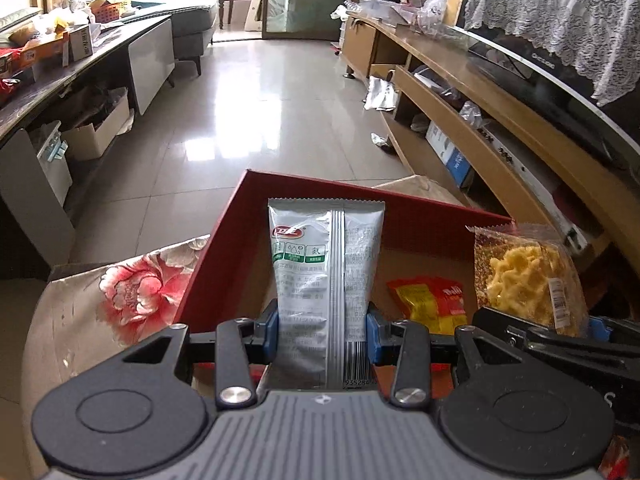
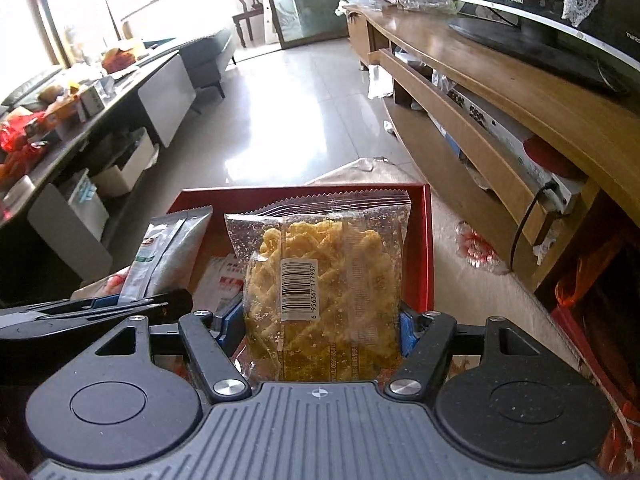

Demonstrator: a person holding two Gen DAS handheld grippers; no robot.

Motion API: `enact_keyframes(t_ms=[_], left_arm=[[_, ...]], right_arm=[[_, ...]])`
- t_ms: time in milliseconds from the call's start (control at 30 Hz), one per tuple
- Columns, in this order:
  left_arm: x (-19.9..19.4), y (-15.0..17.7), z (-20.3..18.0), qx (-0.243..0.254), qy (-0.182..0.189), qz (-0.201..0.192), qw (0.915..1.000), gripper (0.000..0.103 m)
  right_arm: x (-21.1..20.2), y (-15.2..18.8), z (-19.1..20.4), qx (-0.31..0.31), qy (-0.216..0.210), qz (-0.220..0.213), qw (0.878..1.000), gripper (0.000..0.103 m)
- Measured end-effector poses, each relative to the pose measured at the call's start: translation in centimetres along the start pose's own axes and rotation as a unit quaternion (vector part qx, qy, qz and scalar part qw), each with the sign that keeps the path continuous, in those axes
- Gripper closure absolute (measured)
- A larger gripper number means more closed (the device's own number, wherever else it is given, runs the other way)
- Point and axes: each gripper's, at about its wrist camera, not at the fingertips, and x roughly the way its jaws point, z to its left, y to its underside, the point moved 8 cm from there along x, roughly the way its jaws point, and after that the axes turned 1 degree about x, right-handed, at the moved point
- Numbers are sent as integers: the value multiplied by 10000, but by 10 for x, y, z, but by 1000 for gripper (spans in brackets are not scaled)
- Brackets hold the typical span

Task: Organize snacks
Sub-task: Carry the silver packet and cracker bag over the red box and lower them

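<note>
My left gripper (image 1: 322,332) is shut on a silver snack packet (image 1: 324,264), holding it upright over the red cardboard box (image 1: 224,232). My right gripper (image 2: 320,328) is shut on a clear bag of yellow fried snacks (image 2: 324,280), also over the red box (image 2: 426,248). The yellow snack bag shows at the right in the left wrist view (image 1: 528,276), and the silver packet shows at the left in the right wrist view (image 2: 168,252). A red and yellow packet (image 1: 432,300) lies on the box floor. White and red packets (image 2: 220,284) lie inside too.
The box rests on a floral-patterned surface (image 1: 128,292). A wooden TV cabinet (image 2: 500,92) with a television (image 2: 540,20) runs along the right. A dark low table (image 1: 60,76) loaded with snacks and boxes stands at the left. Glossy tiled floor (image 1: 260,120) stretches ahead.
</note>
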Motion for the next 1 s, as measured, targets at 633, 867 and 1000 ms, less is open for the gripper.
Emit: enact_keyframes(t_ms=[633,867,1000], left_arm=[[43,-5,7,100,-259,86,9996,62],[53,1,6,174,-321,224,9991,60],[56,5,3,247,-349,264,9987,60]], right_arm=[[43,-1,2,-124,208,280,9993,28],[56,4,1,-175,253,451,9985,27],[61,7,-2,-183,302,550,9979,27]])
